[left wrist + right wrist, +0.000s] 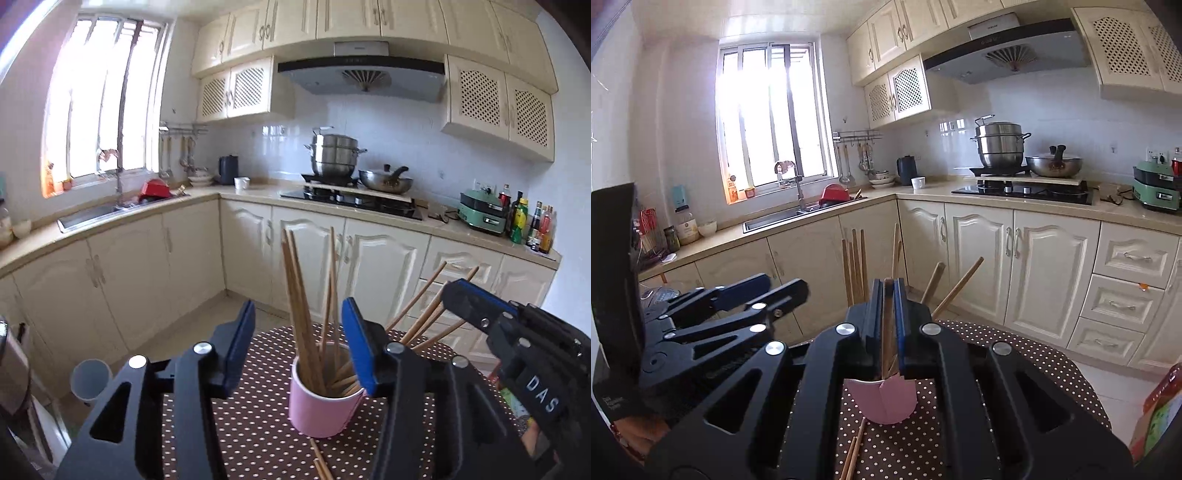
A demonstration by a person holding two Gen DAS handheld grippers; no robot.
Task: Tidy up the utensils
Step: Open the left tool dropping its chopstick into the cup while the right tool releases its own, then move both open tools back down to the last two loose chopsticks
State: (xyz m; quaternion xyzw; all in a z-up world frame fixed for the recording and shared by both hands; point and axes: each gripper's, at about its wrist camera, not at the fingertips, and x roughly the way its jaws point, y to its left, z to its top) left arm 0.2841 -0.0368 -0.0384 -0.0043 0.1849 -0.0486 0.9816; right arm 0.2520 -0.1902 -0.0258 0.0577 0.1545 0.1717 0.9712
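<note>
A pink cup [320, 402] stands on the brown polka-dot table [258, 443] and holds several wooden chopsticks [299, 295] upright and leaning. My left gripper [298, 345] is open, its blue pads either side of the cup. My right gripper [888, 325] is shut on a wooden chopstick [887, 332] just above the pink cup [886, 402]; it also shows at the right of the left wrist view [480, 306]. Loose chopsticks [851, 454] lie on the table in front of the cup, also in the left wrist view [320, 461].
Cream kitchen cabinets [184, 251] and a counter run behind the table, with a sink [96, 214], a stove with a steel pot [334, 158] and wok [386, 181]. A small bin [90, 378] stands on the floor. A colourful box [1160, 410] sits at the table's right.
</note>
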